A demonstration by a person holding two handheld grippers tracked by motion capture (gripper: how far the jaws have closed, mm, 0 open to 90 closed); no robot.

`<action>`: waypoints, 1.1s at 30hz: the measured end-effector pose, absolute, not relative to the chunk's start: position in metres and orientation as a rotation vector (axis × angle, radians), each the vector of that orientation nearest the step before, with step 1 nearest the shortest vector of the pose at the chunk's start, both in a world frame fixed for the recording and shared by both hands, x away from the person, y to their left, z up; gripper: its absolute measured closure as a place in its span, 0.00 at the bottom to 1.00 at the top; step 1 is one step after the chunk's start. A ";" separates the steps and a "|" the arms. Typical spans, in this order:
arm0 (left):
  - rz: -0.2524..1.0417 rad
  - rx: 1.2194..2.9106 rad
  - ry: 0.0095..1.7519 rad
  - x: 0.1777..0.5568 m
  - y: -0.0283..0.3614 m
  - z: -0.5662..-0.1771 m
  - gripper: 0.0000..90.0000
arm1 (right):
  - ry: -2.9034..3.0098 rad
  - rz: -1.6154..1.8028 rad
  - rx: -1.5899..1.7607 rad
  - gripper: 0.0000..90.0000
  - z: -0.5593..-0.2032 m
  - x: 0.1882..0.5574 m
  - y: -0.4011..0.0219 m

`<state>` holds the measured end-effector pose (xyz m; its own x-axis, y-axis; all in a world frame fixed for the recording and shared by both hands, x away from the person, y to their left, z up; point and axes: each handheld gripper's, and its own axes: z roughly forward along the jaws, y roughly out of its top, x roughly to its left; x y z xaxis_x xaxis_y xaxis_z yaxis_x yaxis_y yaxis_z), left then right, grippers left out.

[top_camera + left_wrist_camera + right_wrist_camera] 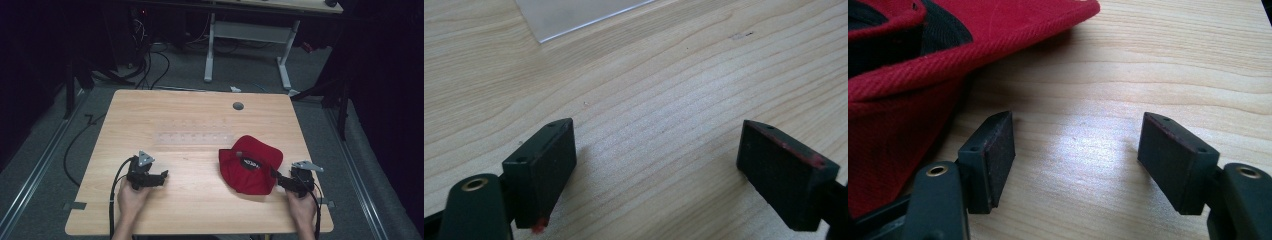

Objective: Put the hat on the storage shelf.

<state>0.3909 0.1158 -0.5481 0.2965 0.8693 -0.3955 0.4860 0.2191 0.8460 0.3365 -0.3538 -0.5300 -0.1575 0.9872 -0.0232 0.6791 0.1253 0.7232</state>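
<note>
A light wooden surface [190, 200] spans the middle of the high view, set on a grey floor [45, 165] with a white-legged desk [250, 35] in the upper centre of the frame. Lying right of centre on the surface is a red cap [252, 167] with a dark patch on its crown, its brim toward the lower right. A clear plastic sheet [194, 138] lies flat just left of and above the cap, and its corner shows again at the top of the left gripper view [574, 15]. A small grey round grommet [238, 106] sits near the far edge of the surface.

The left tongs [161, 176], held in a hand [131, 196] at the lower left, stand wide open over bare wood, holding nothing; the left gripper view shows the jaws spread well apart. The right tongs [278, 181], held in a hand [301, 206] at the lower right, are likewise open and empty, just beside the cap's edge. In the right gripper view the cap [903, 80] occupies the upper left of the frame, close to the left jaw, whether touching it cannot be told.
</note>
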 end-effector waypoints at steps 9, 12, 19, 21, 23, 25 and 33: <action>0.424 1.423 1.348 0.391 0.116 -0.548 0.19 | 1.897 0.796 1.609 0.35 -0.530 0.337 -0.354; 0.427 1.422 1.351 0.391 0.117 -0.548 0.19 | 1.897 0.795 1.608 0.35 -0.530 0.337 -0.354; 0.429 1.417 1.355 0.392 0.117 -0.548 0.19 | 1.902 0.796 1.604 0.35 -0.530 0.336 -0.354; 0.432 1.415 1.357 0.392 0.117 -0.548 0.19 | 1.900 0.798 1.607 0.35 -0.530 0.335 -0.354; 0.433 1.414 1.358 0.392 0.117 -0.548 0.19 | 1.899 0.794 1.610 0.36 -0.530 0.335 -0.354; 0.433 1.414 1.358 0.392 0.117 -0.548 0.19 | 1.893 0.769 1.614 0.42 -0.528 0.332 -0.354; 0.433 1.413 1.358 0.392 0.117 -0.548 0.19 | 1.850 0.796 1.508 0.46 -0.510 0.311 -0.354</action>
